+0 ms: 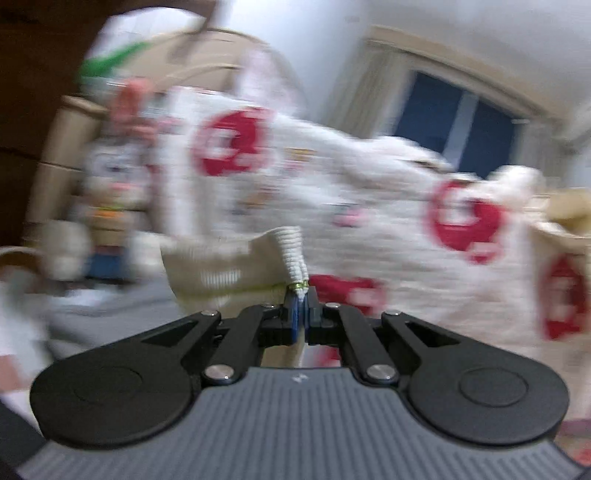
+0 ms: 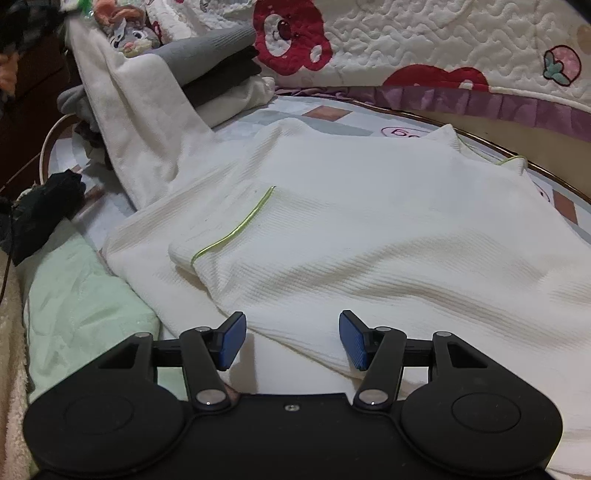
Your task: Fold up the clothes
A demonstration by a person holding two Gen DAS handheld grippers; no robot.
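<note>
- Your left gripper (image 1: 302, 306) has its jaws pinched tight on a ribbed, cream-white edge of the garment (image 1: 291, 254), just where a thin green trim line crosses it; the cloth rises straight up out of the jaws and spreads away to their left.
- That view is badly blurred, so you cannot tell which part of the garment this edge is. Behind it a quilt with red bear prints (image 1: 236, 140) fills the background.
- Your right gripper (image 2: 291, 339) stands wide, jaws well apart and holding nothing. Its blue pads (image 2: 232, 339) hover just above the near border of the white garment (image 2: 369, 240), which lies spread on the bed directly ahead of the jaws.
- The garment is not yet folded, by my reading: it lies loose with soft wrinkles, a green-piped pocket (image 2: 236, 229) ahead and slightly left of the jaws, and one long part trailing up and away to the far left.
- Done already, it seems: a small stack of folded clothes (image 2: 218, 70), grey and dark over pale, sits far ahead and left of the right jaws, beside a stuffed rabbit toy (image 2: 129, 35).
- Left to do, as far as you can see: this white garment, a pale green cloth (image 2: 85, 306) just left of the right jaws, and a dark crumpled item (image 2: 44, 210) further left.
- So the task looks partway through; this fold is only starting, with one edge gripped and the second grip still to be made.
</note>
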